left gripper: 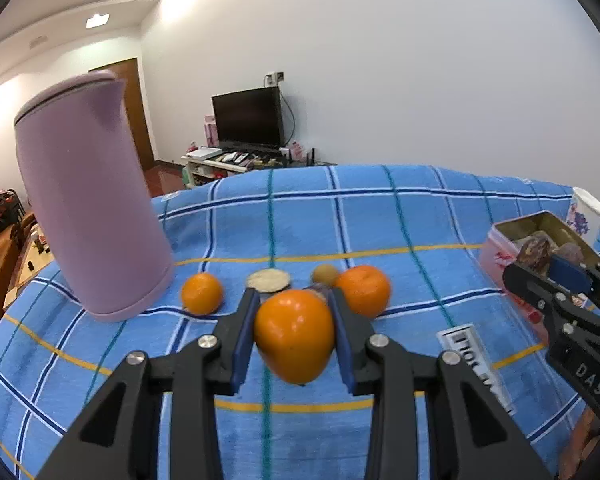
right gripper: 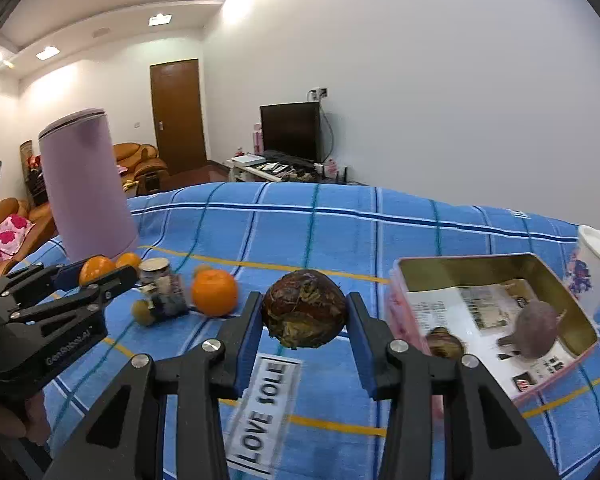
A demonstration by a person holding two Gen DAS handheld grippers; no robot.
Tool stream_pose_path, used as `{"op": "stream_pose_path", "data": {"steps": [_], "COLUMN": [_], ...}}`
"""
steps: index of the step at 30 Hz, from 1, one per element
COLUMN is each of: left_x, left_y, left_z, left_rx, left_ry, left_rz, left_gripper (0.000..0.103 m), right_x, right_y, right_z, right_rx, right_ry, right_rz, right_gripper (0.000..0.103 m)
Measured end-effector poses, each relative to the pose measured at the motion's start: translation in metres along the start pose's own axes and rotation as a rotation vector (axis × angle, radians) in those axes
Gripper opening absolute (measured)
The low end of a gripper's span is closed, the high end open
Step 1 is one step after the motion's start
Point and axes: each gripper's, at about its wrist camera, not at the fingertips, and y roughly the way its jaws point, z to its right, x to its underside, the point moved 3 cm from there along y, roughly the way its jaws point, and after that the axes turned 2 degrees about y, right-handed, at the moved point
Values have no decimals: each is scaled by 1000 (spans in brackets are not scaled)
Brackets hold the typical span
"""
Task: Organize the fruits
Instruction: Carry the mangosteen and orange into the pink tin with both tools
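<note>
Left gripper (left gripper: 294,332) clamped on an orange fruit (left gripper: 294,336), egg-shaped, long axis running roughly along the fingers, clear of the blue plaid cloth (left gripper: 380,220). Right gripper (right gripper: 305,320) pinching a brown, rough-skinned round fruit (right gripper: 305,308), also lifted off the cloth. Open tin box (right gripper: 500,300) lying to the right of both loads, just beside the right gripper and well apart from the left one; judged the likely drop spot, right hand the nearer. Still on the cloth: a small orange (left gripper: 202,294), a larger orange (left gripper: 364,290), a small yellowish fruit (left gripper: 325,275) and a small jar (left gripper: 268,281), all just ahead of the left fingers (left gripper: 244,340), near the base of the lilac kettle (left gripper: 88,208). Right view alone shows the box floor: printed paper, a purplish lumpy fruit (right gripper: 534,330), a brown one (right gripper: 444,342) at the near wall. Left view alone shows the jar's lid top. Mug (right gripper: 596,276) touching or just behind the box; cannot tell which.
</note>
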Motion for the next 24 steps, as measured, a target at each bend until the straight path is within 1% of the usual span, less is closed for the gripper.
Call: {"op": "stream_pose_path", "data": {"steps": [4, 10, 17, 24], "left_x": [-6, -12, -21, -30], "left_y": [-4, -6, -5, -6], "left_z": [15, 42, 73, 106], "left_rx": [22, 36, 59, 93], "left_ry": [-1, 28, 44, 70], "left_rz": [8, 21, 30, 41], "left_gripper": [37, 37, 37, 37], "right_x": [0, 0, -2, -4], "right_y": [-5, -10, -19, -27], "right_z": [18, 40, 75, 116], "right_rx": [21, 50, 91, 158], "right_ry": [18, 32, 61, 81], "right_rz": [8, 18, 40, 61], "right_gripper": [43, 43, 43, 43]}}
